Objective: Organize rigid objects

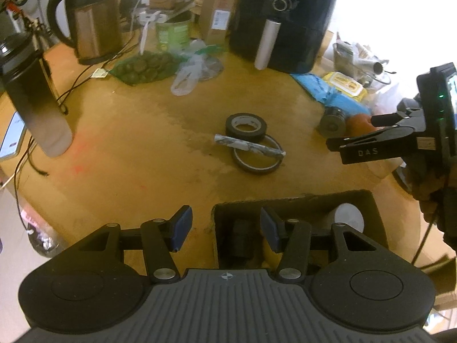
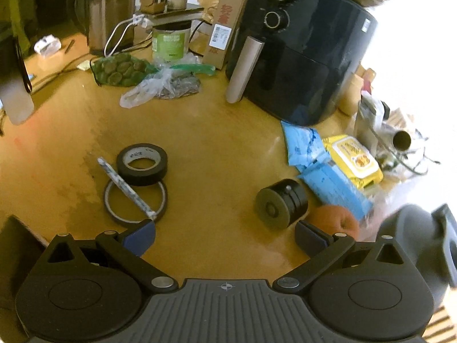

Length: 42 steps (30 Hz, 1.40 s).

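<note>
A black tape roll [image 1: 246,125] [image 2: 142,164] lies mid-table, resting on a thin tape ring [image 1: 255,157] [image 2: 134,200]. A grey patterned stick [image 1: 250,145] [image 2: 125,188] lies across the ring. A black cylinder [image 1: 331,124] [image 2: 281,208] lies on its side beside an orange round thing [image 1: 361,123] [image 2: 335,220]. My left gripper [image 1: 226,230] is open, astride the left wall of a cardboard box [image 1: 300,197] that holds a white cup [image 1: 348,217] and a dark object [image 1: 241,237]. My right gripper [image 2: 225,240] [image 1: 335,150] is wide open and empty, just short of the cylinder.
A black air fryer [image 2: 300,57] stands at the back, with a kettle [image 1: 91,20] and a green can [image 2: 170,43] to its left. Bags [image 2: 148,85], a blue packet [image 2: 322,168] and a yellow packet [image 2: 354,160] lie around. A tall tumbler [image 1: 31,97] and cables occupy the left.
</note>
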{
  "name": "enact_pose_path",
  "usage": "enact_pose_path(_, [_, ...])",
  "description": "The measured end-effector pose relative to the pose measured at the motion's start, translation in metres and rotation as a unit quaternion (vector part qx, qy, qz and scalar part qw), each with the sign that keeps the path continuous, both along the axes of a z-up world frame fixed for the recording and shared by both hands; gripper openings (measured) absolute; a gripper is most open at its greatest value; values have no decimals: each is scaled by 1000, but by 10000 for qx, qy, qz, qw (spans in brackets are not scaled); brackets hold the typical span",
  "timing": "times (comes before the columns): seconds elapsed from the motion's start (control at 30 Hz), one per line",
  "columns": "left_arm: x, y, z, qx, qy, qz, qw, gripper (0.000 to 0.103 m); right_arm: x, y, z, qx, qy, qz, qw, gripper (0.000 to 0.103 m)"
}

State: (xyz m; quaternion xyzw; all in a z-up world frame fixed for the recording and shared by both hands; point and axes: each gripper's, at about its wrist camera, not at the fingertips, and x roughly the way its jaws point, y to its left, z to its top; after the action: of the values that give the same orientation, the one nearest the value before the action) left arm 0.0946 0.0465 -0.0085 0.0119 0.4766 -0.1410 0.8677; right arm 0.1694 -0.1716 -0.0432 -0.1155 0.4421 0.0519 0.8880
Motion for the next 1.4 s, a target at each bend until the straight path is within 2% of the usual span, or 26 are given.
enact_pose_path(0.37, [-6, 12, -3, 22, 95, 491, 9987, 52, 30, -4, -30, -736, -76, 172, 9971, 102])
enact_pose_path(0.6, [-9, 22, -5, 39, 149, 753, 9970, 52, 50, -8, -51, -1161, -83, -20, 9932, 102])
enact_pose_path(0.67, [-9, 24, -5, 45, 165, 819, 9965, 52, 57, -9, -57, -1232, -27, -117, 9923, 96])
enact_pose_path(0.83, [-8, 31, -5, 60, 176, 957, 9952, 52, 73, -13, -69, -1432, 23, -233, 9894, 93])
enact_pose_path(0.97, [-6, 34, -5, 67, 179, 1034, 9945, 52, 87, -19, -76, -1499, 111, -303, 9882, 85])
enact_pose_path(1.0, [-5, 35, -5, 65, 182, 1052, 9943, 52, 89, -20, -78, -1491, 153, -323, 9882, 83])
enact_pose_path(1.07, [-4, 36, -5, 62, 184, 1073, 9940, 52, 93, -24, -81, -1382, 293, -369, 9893, 71])
enact_pose_path(1.2, [-2, 36, -4, 61, 169, 1070, 9941, 52, 93, -31, -80, -1137, 326, -511, 9917, 70])
enact_pose_path(1.4, [5, 32, -4, 53, 160, 1000, 9948, 52, 81, -36, -68, -366, 266, -675, 9967, 69])
